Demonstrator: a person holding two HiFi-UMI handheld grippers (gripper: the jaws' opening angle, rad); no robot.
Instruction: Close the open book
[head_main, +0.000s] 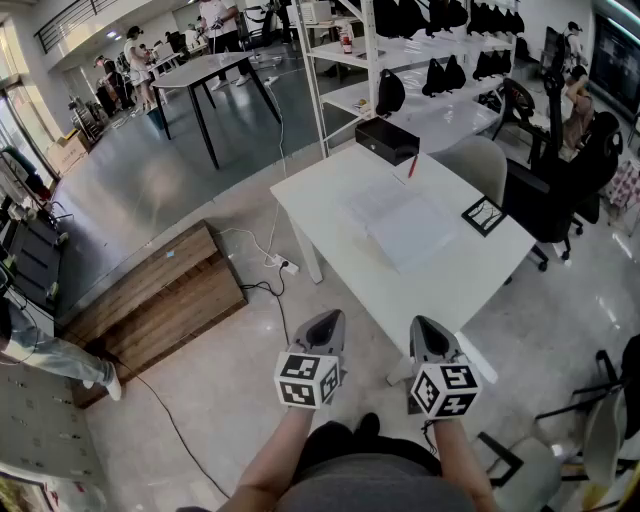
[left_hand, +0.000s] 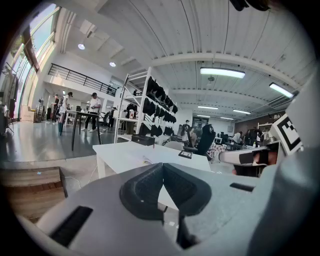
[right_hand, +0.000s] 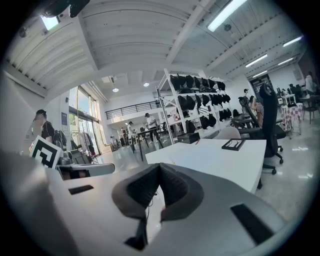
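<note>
Hovering short of the white desk (head_main: 455, 290), the left gripper (head_main: 327, 318) and right gripper (head_main: 426, 324) both show clenched, empty jaws; the open book (head_main: 398, 226) lies flat mid-desk, well ahead of them.

Left gripper (head_main: 322, 335) and right gripper (head_main: 430, 340) side by side, fingers (left_hand: 142, 190) together.

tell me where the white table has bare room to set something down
The near end of the white table, between the open book and the edge, is bare. The far end is crowded: black box, red pen.
</note>
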